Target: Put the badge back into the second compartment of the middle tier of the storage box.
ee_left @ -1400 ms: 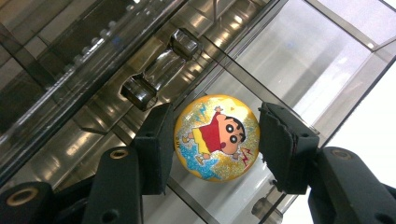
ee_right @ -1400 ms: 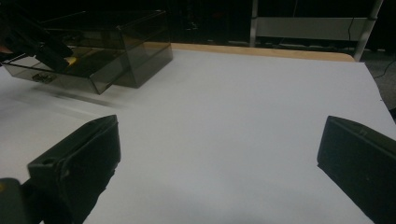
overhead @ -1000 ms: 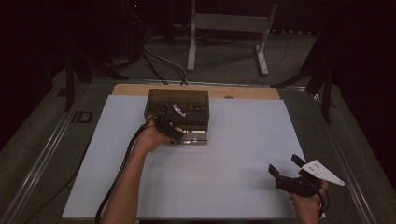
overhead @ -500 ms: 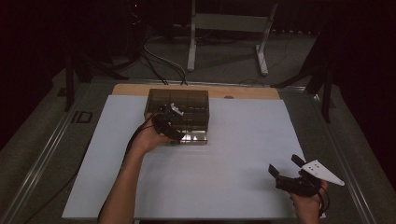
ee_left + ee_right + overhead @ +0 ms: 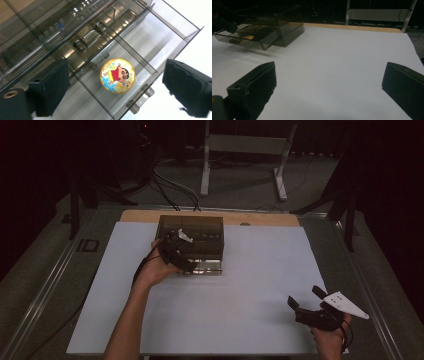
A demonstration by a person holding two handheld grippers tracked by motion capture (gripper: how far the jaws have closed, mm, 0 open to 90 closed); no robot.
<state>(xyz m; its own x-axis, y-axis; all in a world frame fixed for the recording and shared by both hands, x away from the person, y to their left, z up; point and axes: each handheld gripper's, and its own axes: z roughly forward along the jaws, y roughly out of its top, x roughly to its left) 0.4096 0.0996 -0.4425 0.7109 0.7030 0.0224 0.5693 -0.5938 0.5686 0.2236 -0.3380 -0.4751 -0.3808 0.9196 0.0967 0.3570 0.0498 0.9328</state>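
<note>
The desk (image 5: 260, 320) under its white sheet is the biggest thing before me, and I place everything else by the smoked clear drawer box (image 5: 192, 232) that stands toward its far middle. The box's lower drawer (image 5: 140, 62) is pulled out toward me, its small handle (image 5: 140, 98) at the front edge.

My left tongs (image 5: 181, 254) hang just over that open drawer, at the box's front left corner. Their jaws have just been opening and now stand spread wide, with nothing pinched; in the left gripper view the 2 black pads sit on either side of the drawer, clear of its walls. My right tongs (image 5: 306, 299) rest well apart from the box, near the desk's near right corner, also spread with nothing between them; from their own view the box (image 5: 275, 23) lies far off to the upper left.

The ball (image 5: 117, 75), yellow with a cartoon child in a red shirt, lies on the drawer floor, about midway between the side walls and nearer the handle than the box body. It touches neither pad.

My reading: the ball is already in the drawer and let go, so the placing is done. What is left, I judge, is to draw my left tongs clear and push the drawer shut.
</note>
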